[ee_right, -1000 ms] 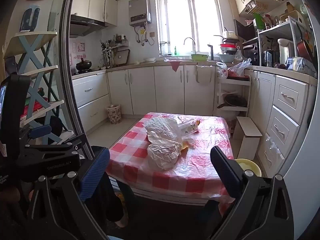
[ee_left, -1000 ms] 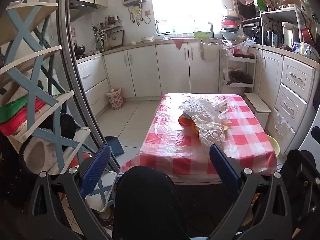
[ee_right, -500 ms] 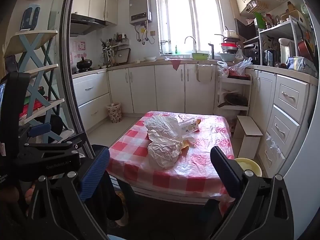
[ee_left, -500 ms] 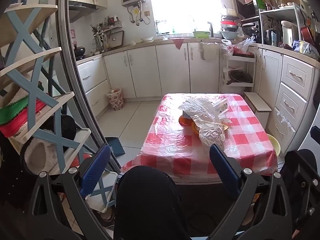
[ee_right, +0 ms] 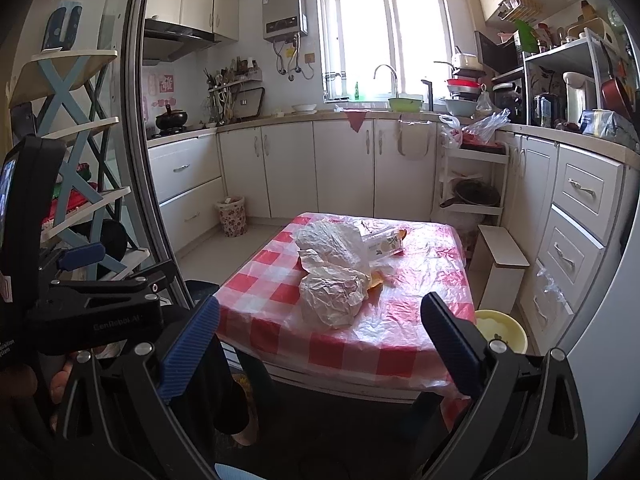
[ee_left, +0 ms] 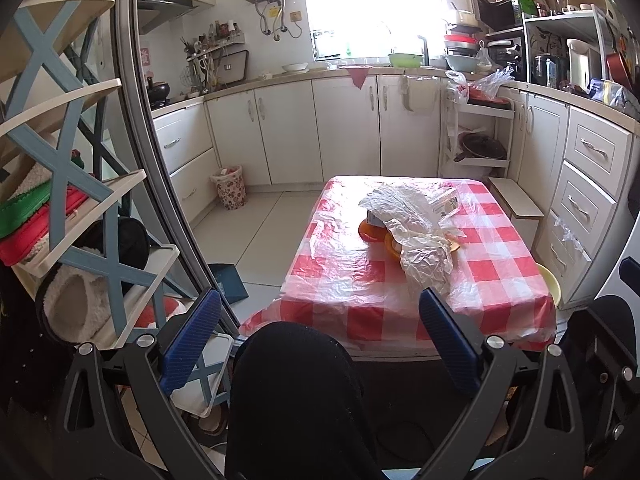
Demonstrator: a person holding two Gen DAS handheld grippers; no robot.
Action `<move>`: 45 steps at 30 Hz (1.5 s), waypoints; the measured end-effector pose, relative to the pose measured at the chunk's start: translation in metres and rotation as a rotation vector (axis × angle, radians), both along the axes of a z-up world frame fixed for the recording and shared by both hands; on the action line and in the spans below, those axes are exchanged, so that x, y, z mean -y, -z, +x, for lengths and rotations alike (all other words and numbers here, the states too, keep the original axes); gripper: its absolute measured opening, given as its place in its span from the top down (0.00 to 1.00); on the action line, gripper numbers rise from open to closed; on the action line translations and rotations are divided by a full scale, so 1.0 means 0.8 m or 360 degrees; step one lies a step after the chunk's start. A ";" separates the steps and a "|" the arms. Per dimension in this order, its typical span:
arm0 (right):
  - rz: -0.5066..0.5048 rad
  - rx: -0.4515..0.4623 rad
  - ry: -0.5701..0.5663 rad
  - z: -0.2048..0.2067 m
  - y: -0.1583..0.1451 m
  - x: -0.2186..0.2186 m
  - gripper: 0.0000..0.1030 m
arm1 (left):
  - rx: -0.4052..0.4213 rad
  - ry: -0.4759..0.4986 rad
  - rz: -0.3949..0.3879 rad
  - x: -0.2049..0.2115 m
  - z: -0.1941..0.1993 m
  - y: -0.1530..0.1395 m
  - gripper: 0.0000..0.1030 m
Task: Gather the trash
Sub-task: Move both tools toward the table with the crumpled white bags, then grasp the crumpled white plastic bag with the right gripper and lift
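Hovering: left gripper (ee_left: 320,340), right gripper (ee_right: 320,344) wide apart, empty | crumpled bags (ee_right: 332,280) ahead on table (ee_right: 420,280)

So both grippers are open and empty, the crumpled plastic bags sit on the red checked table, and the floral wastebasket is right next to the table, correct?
Not quite. In the left wrist view the floral wastebasket stands across the floor by the cabinets, apart from the table. The rest holds: the left gripper and right gripper are open and empty, and the crumpled plastic bags sit on the table.
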State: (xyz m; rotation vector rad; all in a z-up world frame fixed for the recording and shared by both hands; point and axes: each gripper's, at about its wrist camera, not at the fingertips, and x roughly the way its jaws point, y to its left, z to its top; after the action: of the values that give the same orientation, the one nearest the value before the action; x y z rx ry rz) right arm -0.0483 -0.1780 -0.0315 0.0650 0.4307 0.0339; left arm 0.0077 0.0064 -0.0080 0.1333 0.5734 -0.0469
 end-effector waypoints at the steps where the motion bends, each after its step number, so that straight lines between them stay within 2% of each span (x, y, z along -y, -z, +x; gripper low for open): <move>1: 0.0001 -0.0003 -0.0001 0.001 0.001 0.000 0.06 | -0.0004 -0.0004 -0.0005 -0.002 0.001 0.001 0.07; 11: 0.0003 -0.0040 -0.0013 0.007 0.005 0.000 0.06 | -0.0056 -0.0021 -0.0027 -0.007 0.010 0.010 0.07; 32: -0.0010 -0.0101 -0.0045 0.023 0.015 -0.004 0.06 | -0.0078 -0.0027 -0.0055 -0.009 0.015 0.014 0.07; 39: -0.0147 -0.0170 -0.0100 0.082 0.038 -0.025 0.06 | -0.0092 -0.0061 -0.0064 -0.015 0.024 0.017 0.07; 45: -0.0212 -0.0240 -0.0117 0.177 0.081 -0.037 0.06 | -0.0134 -0.0110 -0.0076 -0.030 0.048 0.028 0.07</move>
State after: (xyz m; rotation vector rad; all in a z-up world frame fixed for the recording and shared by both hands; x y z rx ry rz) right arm 0.0937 -0.1485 -0.0965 -0.0802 0.5852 0.0731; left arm 0.0462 0.0308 -0.0304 0.0654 0.6599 0.0008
